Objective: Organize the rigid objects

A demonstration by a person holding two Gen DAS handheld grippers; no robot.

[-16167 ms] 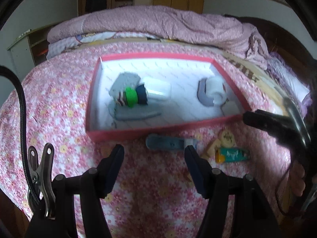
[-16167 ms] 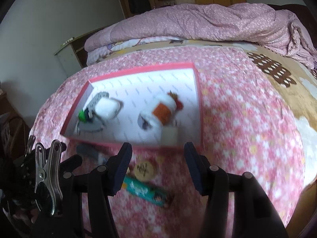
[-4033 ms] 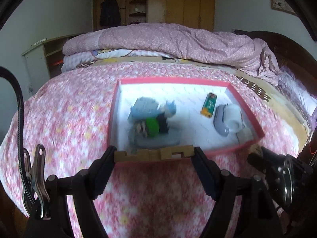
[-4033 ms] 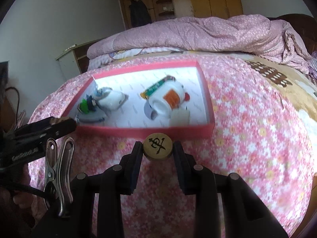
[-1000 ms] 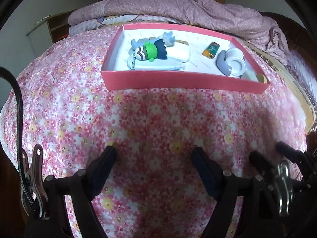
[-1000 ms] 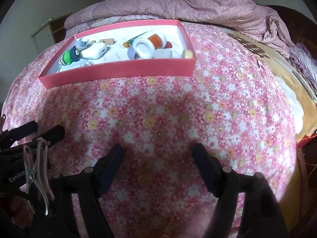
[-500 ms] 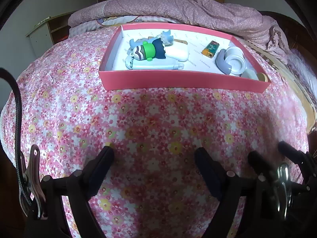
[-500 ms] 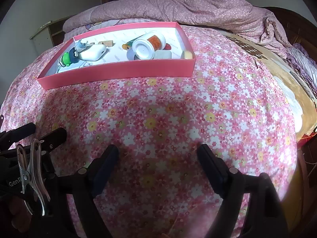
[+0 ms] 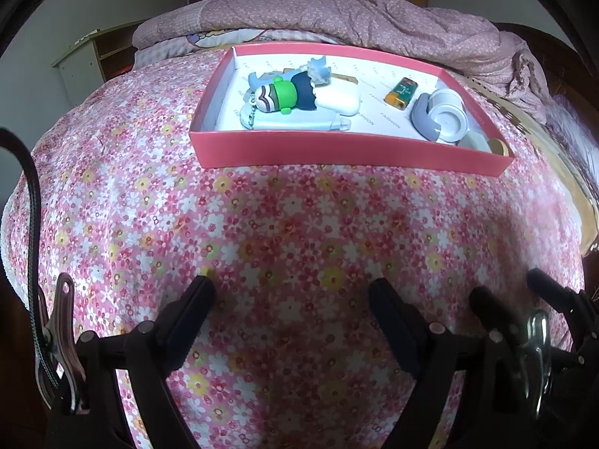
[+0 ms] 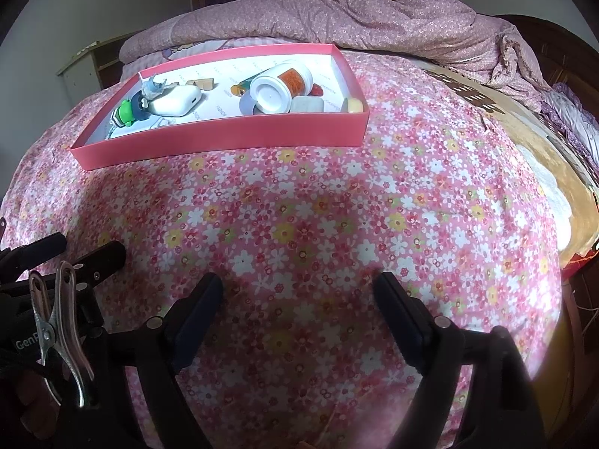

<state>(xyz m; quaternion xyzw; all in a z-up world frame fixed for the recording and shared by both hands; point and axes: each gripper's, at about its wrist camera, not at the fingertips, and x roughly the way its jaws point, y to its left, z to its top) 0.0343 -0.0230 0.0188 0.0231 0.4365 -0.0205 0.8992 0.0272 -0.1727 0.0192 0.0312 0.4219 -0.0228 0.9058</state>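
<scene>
A pink box (image 9: 337,149) (image 10: 232,136) sits on the floral bedspread, far from both grippers. It holds a green-hatted toy figure (image 9: 282,93) (image 10: 129,110), a white case (image 9: 337,99) (image 10: 176,101), a pale blue flat item (image 9: 292,121), a white bottle (image 9: 445,116) (image 10: 279,88), a small green-orange pack (image 9: 402,93), wooden pieces (image 10: 202,83) and a round wooden piece (image 9: 498,146) (image 10: 353,104). My left gripper (image 9: 292,292) is open and empty, low over the bedspread. My right gripper (image 10: 299,288) is open and empty, beside it.
A bunched pink quilt (image 9: 355,15) lies behind the box. A wooden cabinet (image 9: 82,63) stands at the far left. The bed's right edge with a brown mat (image 10: 554,142) drops off on the right. The other gripper shows in each view's lower corner (image 9: 543,318) (image 10: 56,262).
Both grippers have drawn back a little from the box and stay open. Earlier the left held a wooden piece and the right a round wooden piece; both now lie in the box.
</scene>
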